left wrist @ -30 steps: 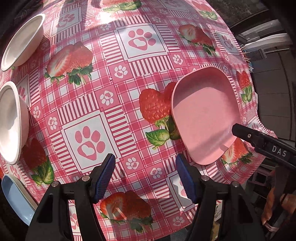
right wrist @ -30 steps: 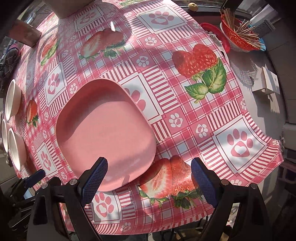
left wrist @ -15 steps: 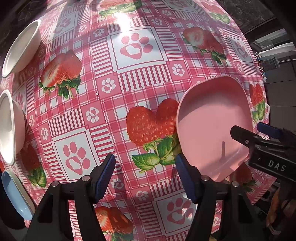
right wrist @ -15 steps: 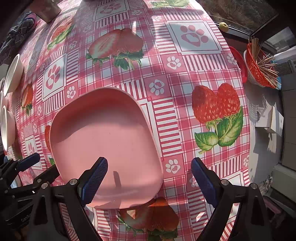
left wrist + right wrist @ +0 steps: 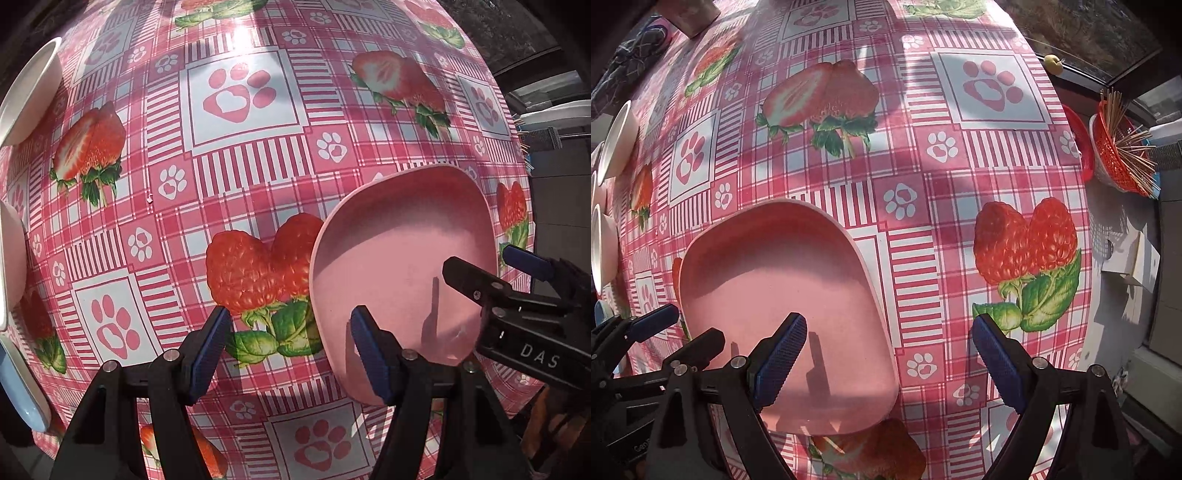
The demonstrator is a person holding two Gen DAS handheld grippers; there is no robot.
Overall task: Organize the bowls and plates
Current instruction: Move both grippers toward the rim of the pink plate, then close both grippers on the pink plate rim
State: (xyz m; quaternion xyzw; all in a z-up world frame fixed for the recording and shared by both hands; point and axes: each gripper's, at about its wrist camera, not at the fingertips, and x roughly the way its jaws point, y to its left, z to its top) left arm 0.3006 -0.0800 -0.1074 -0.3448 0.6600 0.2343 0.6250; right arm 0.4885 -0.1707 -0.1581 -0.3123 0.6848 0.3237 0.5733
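Note:
A pink square plate (image 5: 402, 258) (image 5: 775, 280) lies on the strawberry-and-paw tablecloth (image 5: 240, 166). My left gripper (image 5: 291, 350) points down and stands open across the plate's left rim, with one pad over the plate and the other over the cloth. My right gripper (image 5: 888, 358) is open wider across the opposite rim, its left pad above the plate's floor and its right pad outside. Neither presses on the plate. Each gripper shows in the other's view: the right gripper (image 5: 495, 266) and the left gripper (image 5: 676, 332).
Two white bowls (image 5: 29, 92) (image 5: 11, 258) and a blue dish (image 5: 18, 387) sit along the table's left edge. A red basket of sticks (image 5: 1115, 147) and a small carton (image 5: 1130, 258) stand beyond the right edge. A dark bundle (image 5: 635, 48) lies far left.
Both grippers have come lower and closer to the pink plate, from beside it to straddling its two opposite rims. The right one has also rolled. Jaw widths are unchanged.

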